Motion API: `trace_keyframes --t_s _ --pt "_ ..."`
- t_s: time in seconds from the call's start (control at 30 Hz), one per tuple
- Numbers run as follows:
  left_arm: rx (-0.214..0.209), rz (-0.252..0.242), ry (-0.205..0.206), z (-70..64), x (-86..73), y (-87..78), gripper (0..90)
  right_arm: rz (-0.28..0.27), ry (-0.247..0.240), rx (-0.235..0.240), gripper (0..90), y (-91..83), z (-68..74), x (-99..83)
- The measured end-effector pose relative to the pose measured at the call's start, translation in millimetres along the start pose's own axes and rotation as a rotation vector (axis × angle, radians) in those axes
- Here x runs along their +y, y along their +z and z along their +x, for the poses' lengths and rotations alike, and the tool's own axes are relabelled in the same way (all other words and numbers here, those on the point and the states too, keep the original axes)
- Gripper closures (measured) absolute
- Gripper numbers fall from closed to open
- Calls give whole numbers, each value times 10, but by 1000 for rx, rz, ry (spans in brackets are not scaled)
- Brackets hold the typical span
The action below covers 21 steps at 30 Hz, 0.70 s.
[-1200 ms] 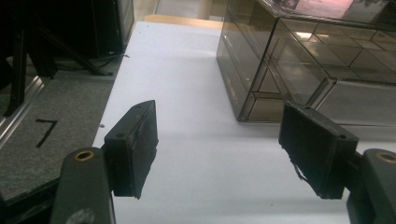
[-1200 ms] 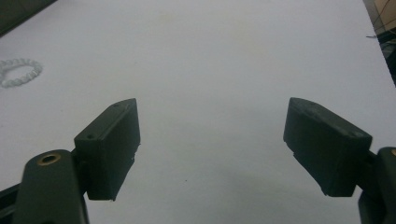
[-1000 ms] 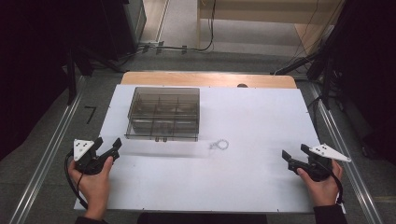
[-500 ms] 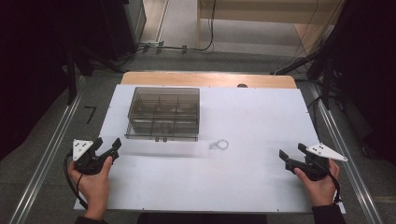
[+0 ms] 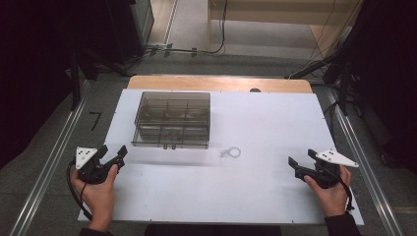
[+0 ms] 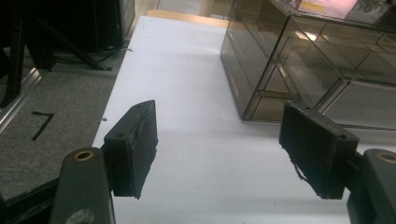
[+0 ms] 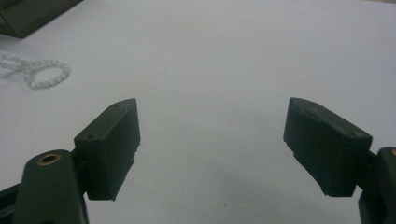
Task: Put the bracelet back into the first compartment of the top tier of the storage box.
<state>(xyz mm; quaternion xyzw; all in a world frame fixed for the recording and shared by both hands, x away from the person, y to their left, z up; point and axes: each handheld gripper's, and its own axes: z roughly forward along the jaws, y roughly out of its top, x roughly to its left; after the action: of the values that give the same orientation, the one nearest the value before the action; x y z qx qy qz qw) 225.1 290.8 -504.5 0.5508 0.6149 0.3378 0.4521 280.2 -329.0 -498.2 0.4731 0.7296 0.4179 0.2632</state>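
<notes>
The left gripper, jaws spread and empty, rests near the table's 8 o'clock corner, the clear divided box at its 1 o'clock. The right gripper, also spread and empty, sits near 4 o'clock; the bead bracelet lies at its 10 o'clock, just below the box.

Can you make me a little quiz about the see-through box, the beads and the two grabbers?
1. True or false: the bead bracelet lies inside the clear compartment box.
2. Which gripper is nearer the box? A) left gripper B) right gripper
3. Fill the gap: both grippers have their jaws ____.

Key
1. False. The bracelet lies on the white table, just outside the box's front right corner.
2. A. The left gripper sits near the box's front left corner; the right one is far off at the table's right side.
3. Open, with nothing between them.
</notes>
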Motion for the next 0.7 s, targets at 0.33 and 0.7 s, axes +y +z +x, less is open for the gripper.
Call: trace_keyframes --t_s 0.33,0.7 --pt "3 2 -9 8 -4 3 291 1 -33 27 173 90 129 63" --pt "3 4 -11 9 -5 6 290 -7 -36 43 173 133 209 116"
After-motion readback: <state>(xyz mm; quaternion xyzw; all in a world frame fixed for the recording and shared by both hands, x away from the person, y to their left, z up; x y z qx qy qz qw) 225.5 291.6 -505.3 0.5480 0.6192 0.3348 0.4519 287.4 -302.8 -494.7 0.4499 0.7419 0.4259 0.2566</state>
